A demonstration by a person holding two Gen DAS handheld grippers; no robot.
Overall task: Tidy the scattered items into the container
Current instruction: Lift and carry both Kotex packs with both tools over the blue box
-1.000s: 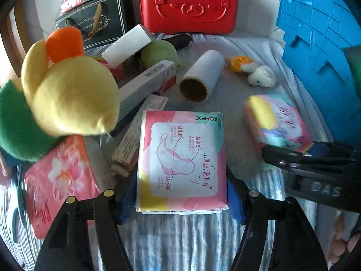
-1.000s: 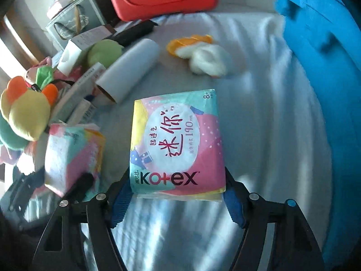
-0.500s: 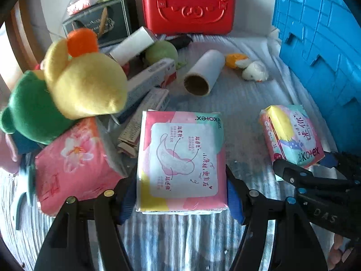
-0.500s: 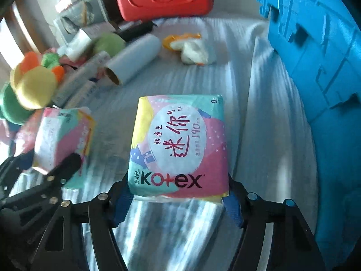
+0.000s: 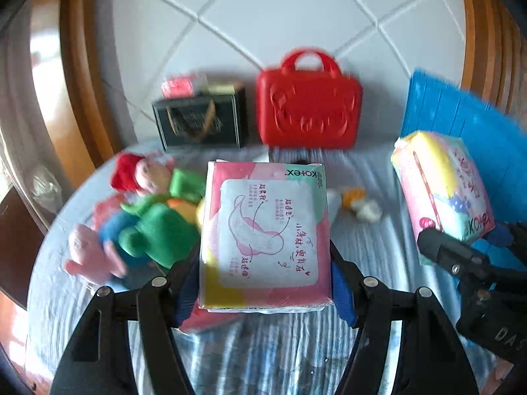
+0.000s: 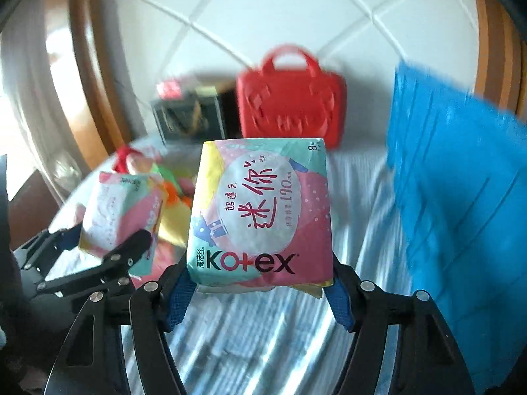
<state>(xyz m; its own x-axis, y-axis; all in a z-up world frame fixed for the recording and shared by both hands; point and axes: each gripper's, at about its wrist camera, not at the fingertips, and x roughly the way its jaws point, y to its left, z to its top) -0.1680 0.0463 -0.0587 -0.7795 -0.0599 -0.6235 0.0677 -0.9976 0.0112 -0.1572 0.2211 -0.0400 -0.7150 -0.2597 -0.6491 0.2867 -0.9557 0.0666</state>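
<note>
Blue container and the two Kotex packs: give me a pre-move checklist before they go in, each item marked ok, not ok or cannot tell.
1. Left gripper clamps the pink Kotex pack with its diagram side up: ok.
2. Right gripper clamps the pink-and-teal Kotex pack with its logo side up: ok.
3. Both packs are lifted off the striped cloth: ok.
4. Blue ribbed plastic container is in view on the right: ok.
5. Container's opening is visible and free: cannot tell.
6. The two packs are apart, not touching: ok.
</note>
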